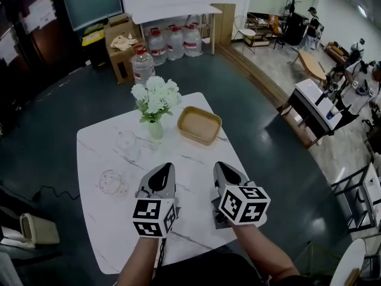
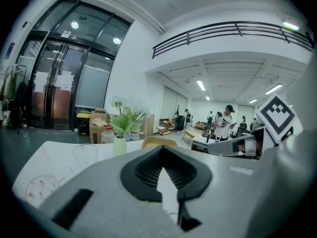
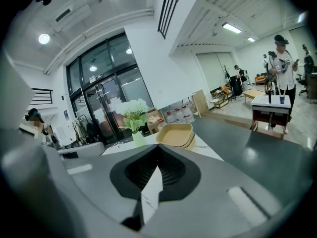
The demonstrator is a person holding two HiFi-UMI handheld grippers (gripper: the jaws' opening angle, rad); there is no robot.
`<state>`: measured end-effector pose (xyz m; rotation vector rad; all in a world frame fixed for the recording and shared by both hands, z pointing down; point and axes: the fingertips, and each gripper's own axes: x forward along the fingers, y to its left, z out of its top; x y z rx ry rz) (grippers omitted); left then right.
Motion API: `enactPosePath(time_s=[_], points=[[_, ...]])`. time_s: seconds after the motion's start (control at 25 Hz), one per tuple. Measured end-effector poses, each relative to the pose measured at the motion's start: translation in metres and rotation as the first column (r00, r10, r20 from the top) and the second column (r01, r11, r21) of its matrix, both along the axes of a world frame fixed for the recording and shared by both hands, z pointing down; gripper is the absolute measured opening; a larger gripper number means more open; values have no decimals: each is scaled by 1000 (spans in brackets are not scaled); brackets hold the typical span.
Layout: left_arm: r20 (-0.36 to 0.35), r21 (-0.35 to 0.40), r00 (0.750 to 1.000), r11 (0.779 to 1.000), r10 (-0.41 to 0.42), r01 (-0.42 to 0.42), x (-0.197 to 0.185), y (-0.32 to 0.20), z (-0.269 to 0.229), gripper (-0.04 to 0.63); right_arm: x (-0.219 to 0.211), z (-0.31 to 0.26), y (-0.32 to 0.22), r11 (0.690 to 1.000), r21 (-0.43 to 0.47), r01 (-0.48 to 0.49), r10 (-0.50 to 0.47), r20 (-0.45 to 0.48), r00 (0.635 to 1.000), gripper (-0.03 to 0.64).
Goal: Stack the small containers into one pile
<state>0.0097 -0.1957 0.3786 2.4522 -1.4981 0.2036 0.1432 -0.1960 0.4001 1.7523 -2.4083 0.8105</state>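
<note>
A tan rectangular container (image 1: pixel 199 124) sits at the far right part of the white marble table (image 1: pixel 101 237); in the right gripper view this container (image 3: pixel 177 135) looks like two nested together. A clear cup (image 1: pixel 127 142) stands left of it, and a second clear round piece (image 1: pixel 113 182) lies nearer on the left. My left gripper (image 1: pixel 162 171) and right gripper (image 1: pixel 225 169) hover side by side over the near half of the table, both shut with nothing between the jaws. The left gripper view shows the cup (image 2: pixel 84 155) and the container (image 2: pixel 158 142) ahead.
A vase of white flowers (image 1: pixel 155 103) stands between the cup and the tan container. Water bottles (image 1: pixel 172 42) and a cardboard box (image 1: pixel 122 46) are on the floor beyond the table. People stand at desks far to the right (image 1: pixel 309 22).
</note>
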Motion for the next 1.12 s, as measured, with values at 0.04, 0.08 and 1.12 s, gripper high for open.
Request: enactPosePath(time_s=[0.04,0.08,1.12], points=[[2,2,1000,1000,1,-1,-2,4,1,-3,-2,0,4,1000,3,5,-5,-2,1000,-3],[4,3,1000,1000,2,-2,-3,7,2,-3,-4,1,7,1000,6,10,-10,-4,1000,-3],[16,-23,1000,1000,17,-16,-1,40,25,-3,-28,16,46,993,11,121,-119,-108,987,-3]])
